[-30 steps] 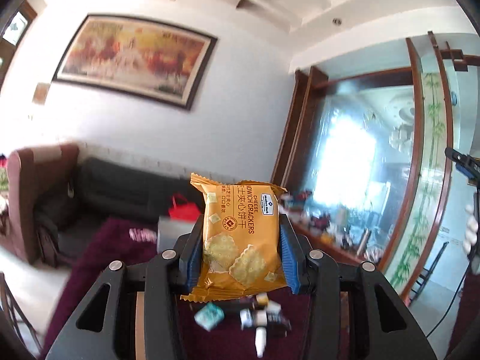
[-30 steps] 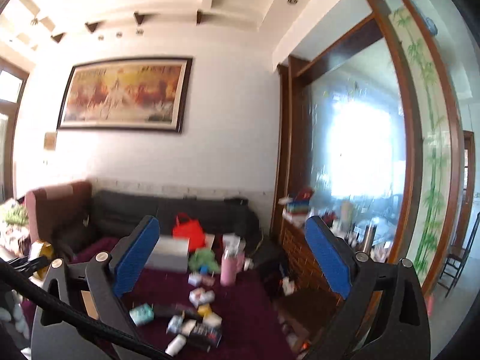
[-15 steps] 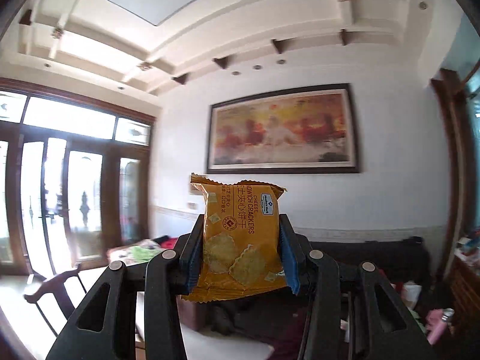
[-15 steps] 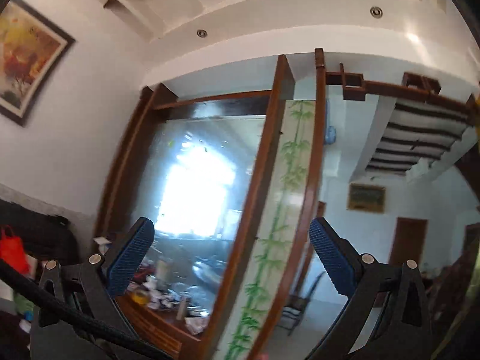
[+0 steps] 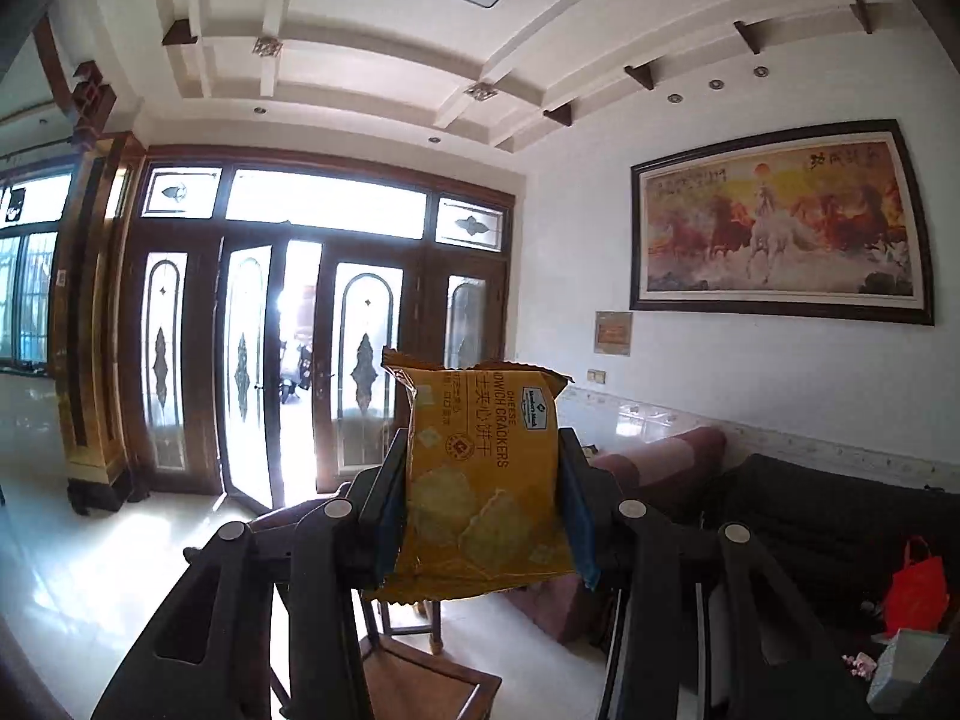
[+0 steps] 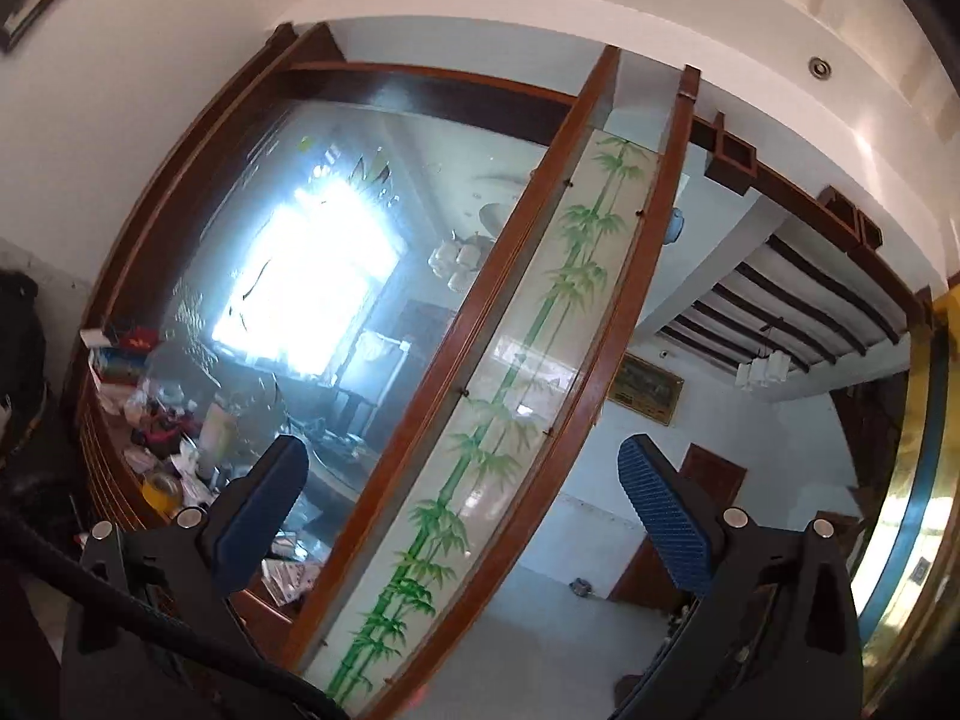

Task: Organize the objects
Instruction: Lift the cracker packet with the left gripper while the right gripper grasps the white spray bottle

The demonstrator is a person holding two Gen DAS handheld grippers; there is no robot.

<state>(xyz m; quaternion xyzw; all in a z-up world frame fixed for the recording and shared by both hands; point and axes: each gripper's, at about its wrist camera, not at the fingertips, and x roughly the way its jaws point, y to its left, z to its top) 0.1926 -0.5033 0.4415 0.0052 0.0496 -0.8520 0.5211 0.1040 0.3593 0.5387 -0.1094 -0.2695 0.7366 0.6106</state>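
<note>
— Two grippers, one load: what does the room show, starting from the big things?

— Across the left of the left-wrist frame stand the glazed doors (image 5: 312, 348); the horse painting (image 5: 780, 222) hangs at upper right, a dark sofa (image 5: 840, 516) sits at lower right, and a wooden stool (image 5: 420, 678) shows at bottom centre. The right-wrist frame is filled by a bamboo-painted panel (image 6: 528, 360) running through its middle.

— And the task's thing?

— The cracker packet (image 5: 486, 480) sits upright at lower centre, pinched on both side edges by the left gripper (image 5: 480, 510). The right gripper (image 6: 462, 510) stands wide apart with nothing between its pads.

— How should the carry go?

— No place to set it down shows in either view, so I judge this a transport step. Foil is slick and crackers crush: hold the squeeze steady, not harder. Tip the camera downward to find the spot before lowering, and keep the free gripper clear.
</note>
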